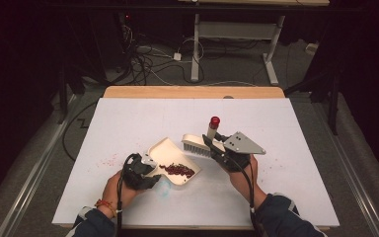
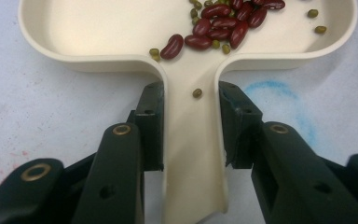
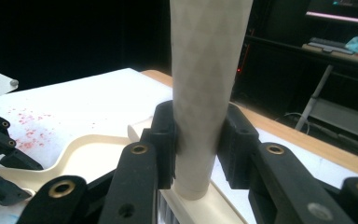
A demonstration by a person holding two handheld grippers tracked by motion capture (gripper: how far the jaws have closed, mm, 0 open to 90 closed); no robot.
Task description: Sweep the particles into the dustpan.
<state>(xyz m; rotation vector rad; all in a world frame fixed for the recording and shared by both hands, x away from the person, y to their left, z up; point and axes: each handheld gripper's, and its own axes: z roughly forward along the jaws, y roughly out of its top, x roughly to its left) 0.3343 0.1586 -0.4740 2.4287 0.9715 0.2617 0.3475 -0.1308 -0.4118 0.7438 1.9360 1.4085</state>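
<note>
A cream dustpan [image 1: 165, 153] lies on the white table, with red beans [image 1: 177, 170] and a few small green ones [image 2: 317, 21] piled in it. My left gripper [image 1: 140, 170] is shut on the dustpan's handle [image 2: 193, 140], one jaw on each side. A cream hand brush [image 1: 197, 145] with a red-tipped handle [image 1: 213, 122] hangs just right of the pan, bristles down near its rim. My right gripper [image 1: 219, 148] is shut on the brush's pale handle [image 3: 203, 102], which stands upright between the jaws.
The white table sheet [image 1: 128, 118] carries faint red specks [image 1: 109, 159] left of the pan and a blue smudge [image 2: 279, 93] by its handle. A wooden table edge [image 1: 192, 92] runs along the back; cables and a stand's legs lie on the floor beyond.
</note>
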